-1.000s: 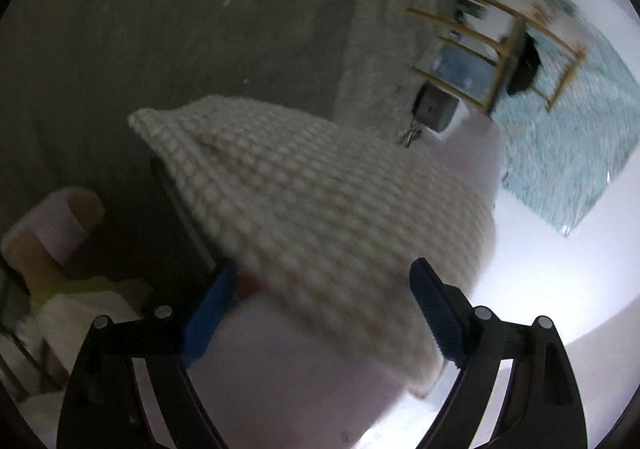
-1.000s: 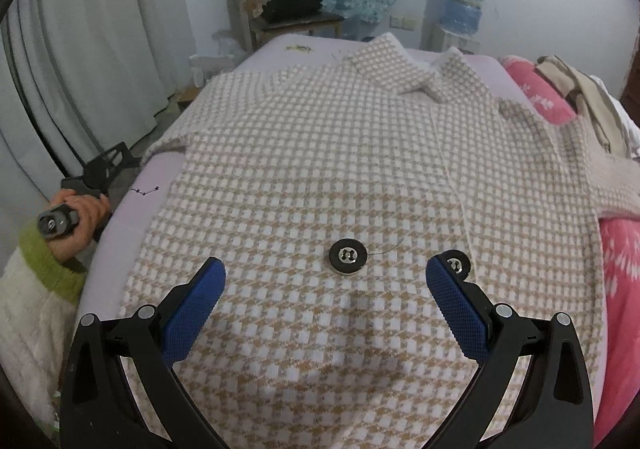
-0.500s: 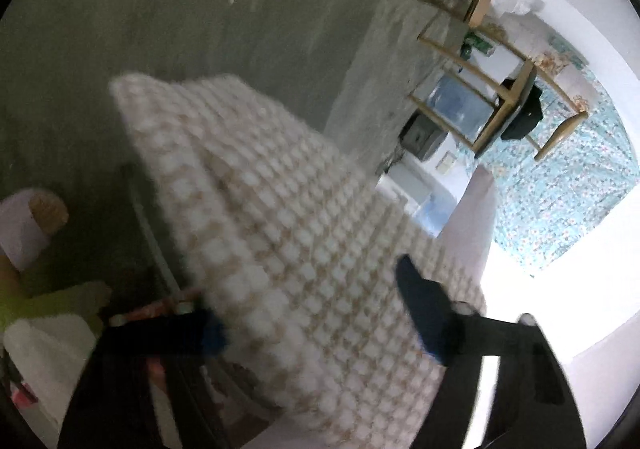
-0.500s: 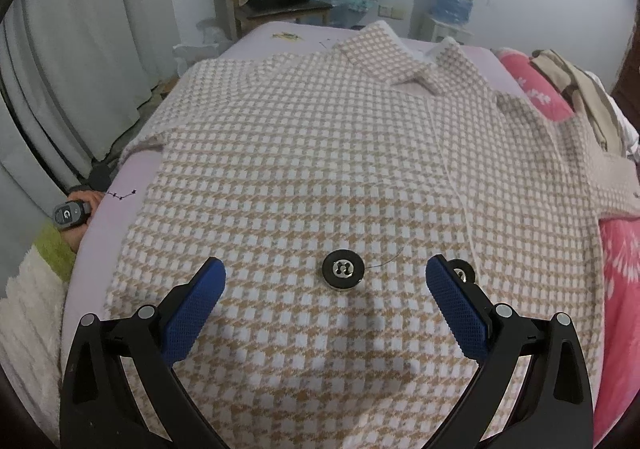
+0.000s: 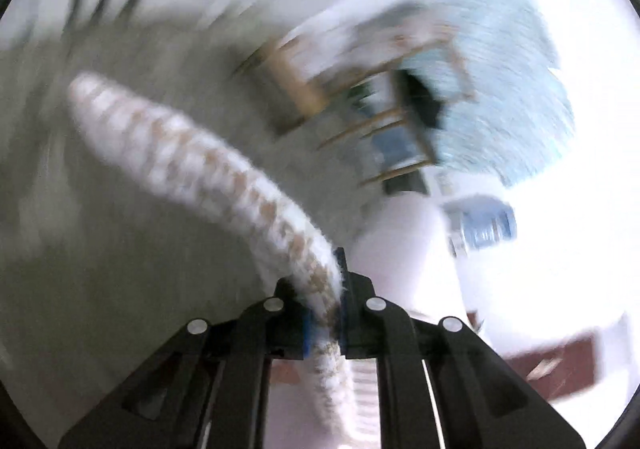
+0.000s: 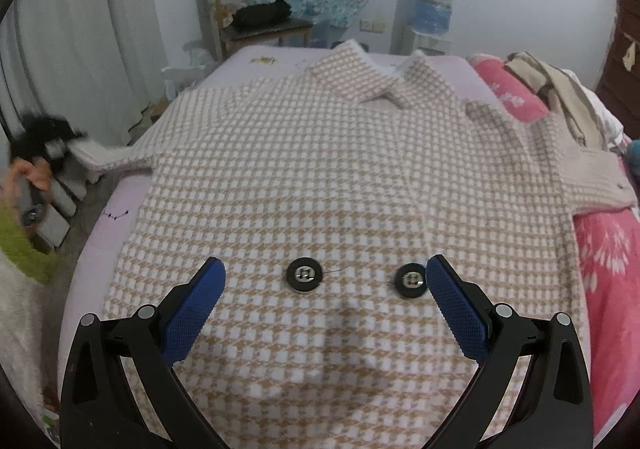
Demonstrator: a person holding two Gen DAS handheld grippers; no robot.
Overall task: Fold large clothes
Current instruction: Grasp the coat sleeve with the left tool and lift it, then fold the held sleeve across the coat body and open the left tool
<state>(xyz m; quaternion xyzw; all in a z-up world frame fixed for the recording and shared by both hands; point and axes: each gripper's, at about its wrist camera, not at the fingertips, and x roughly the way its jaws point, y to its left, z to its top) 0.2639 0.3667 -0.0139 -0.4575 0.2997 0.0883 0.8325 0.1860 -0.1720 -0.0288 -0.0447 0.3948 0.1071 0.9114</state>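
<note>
Checked buttoned jacket (image 6: 320, 177), spread flat, sleeve lifted

Left wrist view heavily motion-blurred: sleeve (image 5: 208, 165) pattern smeared, chair (image 5: 360, 105) outline streaked. Sleeve end hidden between left gripper (image 5: 324, 313) pads. Left hand (image 6: 28, 185) blurred at right-view edge. Coat (image 6: 320, 209) hem hidden behind right gripper (image 6: 326, 309).

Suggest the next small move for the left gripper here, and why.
Probably carry the sleeve inward over the jacket: the left gripper is shut on it off the bed's edge, while the right gripper hovers open above the front.
</note>
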